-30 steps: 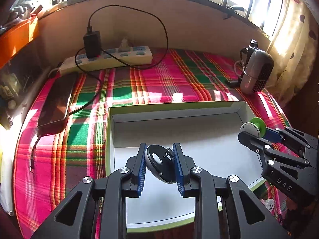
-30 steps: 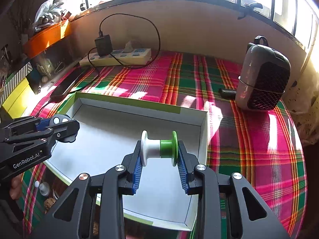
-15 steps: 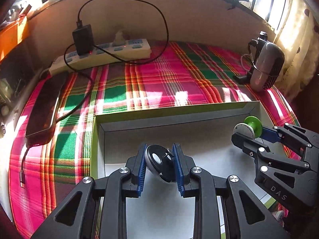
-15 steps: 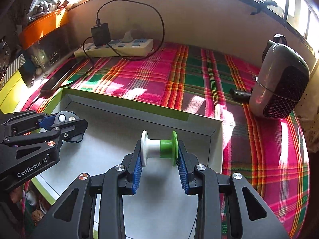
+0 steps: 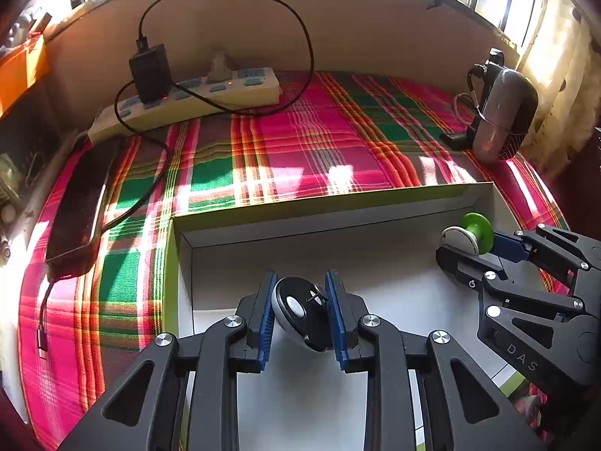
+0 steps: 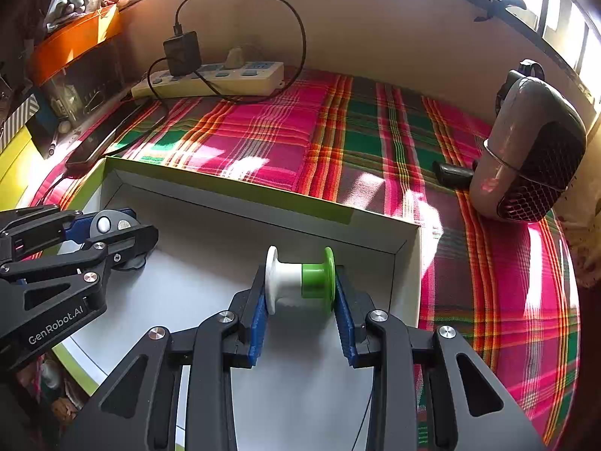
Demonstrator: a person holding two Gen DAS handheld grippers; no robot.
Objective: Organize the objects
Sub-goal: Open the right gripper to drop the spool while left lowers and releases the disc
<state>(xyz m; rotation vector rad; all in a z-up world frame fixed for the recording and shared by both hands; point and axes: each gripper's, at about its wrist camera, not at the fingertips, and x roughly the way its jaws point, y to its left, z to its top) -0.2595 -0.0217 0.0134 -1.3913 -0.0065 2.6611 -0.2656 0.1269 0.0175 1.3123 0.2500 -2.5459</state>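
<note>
With both my hand-held grippers loaded, I read this as the placing step: my left hand-held gripper (image 5: 300,312) is clamped on a small black disc (image 5: 300,310), held on edge between the blue pads, and my right hand-held gripper (image 6: 300,293) is clamped on a white-and-green spool (image 6: 298,280), gripped end to end by its flanges. Both hang low over the white floor of the open box (image 5: 375,208), the disc toward its left side, the spool near the far right corner. Whether either piece already touches the floor I cannot tell. Next, I judge, comes lowering each until it rests, then easing the jaws apart gently, since the spool may roll and the disc could tip over. Beyond the box, a plaid cloth (image 5: 300,143) covers the desk.
</note>
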